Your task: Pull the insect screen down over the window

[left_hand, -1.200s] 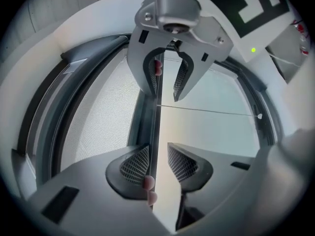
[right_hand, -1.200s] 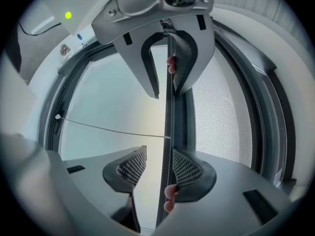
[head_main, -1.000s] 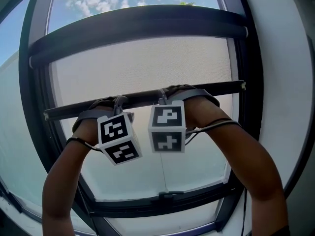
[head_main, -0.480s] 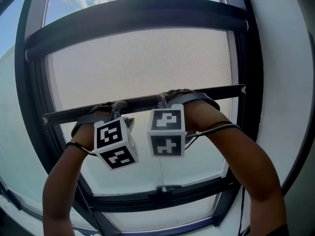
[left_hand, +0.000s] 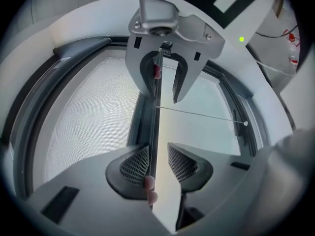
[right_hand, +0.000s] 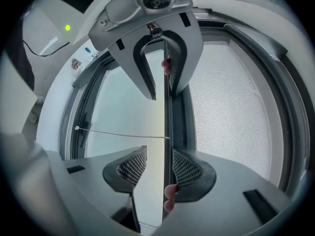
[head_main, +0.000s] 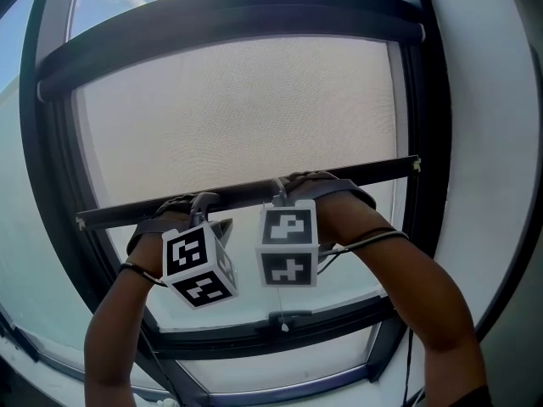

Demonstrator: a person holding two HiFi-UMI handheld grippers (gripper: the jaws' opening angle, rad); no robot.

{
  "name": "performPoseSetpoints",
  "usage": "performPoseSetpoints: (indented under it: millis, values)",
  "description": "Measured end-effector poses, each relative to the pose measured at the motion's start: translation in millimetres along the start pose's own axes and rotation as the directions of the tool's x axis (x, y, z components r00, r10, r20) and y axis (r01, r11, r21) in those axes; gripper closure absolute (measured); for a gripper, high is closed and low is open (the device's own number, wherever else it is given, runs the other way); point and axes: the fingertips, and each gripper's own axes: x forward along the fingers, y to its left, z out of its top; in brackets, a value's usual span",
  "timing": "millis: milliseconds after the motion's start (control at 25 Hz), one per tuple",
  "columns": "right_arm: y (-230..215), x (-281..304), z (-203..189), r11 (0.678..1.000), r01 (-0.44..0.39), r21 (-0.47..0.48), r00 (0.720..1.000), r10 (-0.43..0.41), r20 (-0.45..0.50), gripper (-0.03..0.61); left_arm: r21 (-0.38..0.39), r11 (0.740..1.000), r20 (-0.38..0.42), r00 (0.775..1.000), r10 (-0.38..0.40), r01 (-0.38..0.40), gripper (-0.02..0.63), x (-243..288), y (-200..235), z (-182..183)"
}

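The insect screen (head_main: 237,117) hangs partway down the dark-framed window. Its dark bottom bar (head_main: 356,170) slants across the middle. Both grippers sit side by side on that bar: my left gripper (head_main: 200,203) and my right gripper (head_main: 284,185). In the left gripper view the bar (left_hand: 147,122) runs between the jaws of the left gripper (left_hand: 158,163), against the left pad (left_hand: 135,163), with a light gap to the other pad. In the right gripper view the bar (right_hand: 172,112) lies against the right pad (right_hand: 186,168) of the right gripper (right_hand: 153,167). A thin pull cord (head_main: 282,299) dangles from the bar.
The roller housing (head_main: 229,24) spans the window top, with sky above it. The lower window frame (head_main: 212,346) and a small latch (head_main: 288,316) lie below the grippers. A white wall (head_main: 488,142) borders the right side. Bare glass shows under the bar.
The bottom bar has come lower with both grippers on it, and more mesh shows below the roller housing. The gap to the lower frame has shrunk.
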Motion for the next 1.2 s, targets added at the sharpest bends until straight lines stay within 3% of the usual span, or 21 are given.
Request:
performPoseSetpoints:
  millis: [440,720,840,960,1040,1200]
  values:
    - [64.3,24.1,-0.3,0.995,-0.096,-0.021,0.995,0.096,-0.026,0.415,-0.01,0.997,0.003,0.997,-0.076,0.076,0.494,17.5,-65.2,-10.4]
    - [95.6,27.6,0.9,0.992,-0.123,-0.001,0.992,0.123,0.0,0.416,-0.103,0.986,0.038,0.991,-0.125,0.128,0.494,18.3,-95.6,-11.1]
    - [111.4,34.6,0.9,0.991,-0.128,0.025,0.992,0.127,0.022,0.416,-0.191,0.974,0.104,0.989,-0.103,0.121,0.494,24.2,-109.6,-11.1]
    - [129.9,40.0,2.4,0.989,-0.137,0.059,0.99,0.135,0.039,0.416,-0.3,0.944,0.169,0.982,-0.09,0.138,0.494,27.6,-126.4,-12.4]
    - [137.8,42.1,3.4,0.99,-0.125,0.059,0.992,0.123,0.037,0.416,-0.315,0.939,0.167,0.982,-0.091,0.14,0.494,28.3,-133.8,-14.2]
    - [146.6,44.5,4.8,0.993,-0.108,0.044,0.994,0.107,0.024,0.416,-0.27,0.952,0.133,0.985,-0.112,0.145,0.494,28.6,-142.0,-17.1]
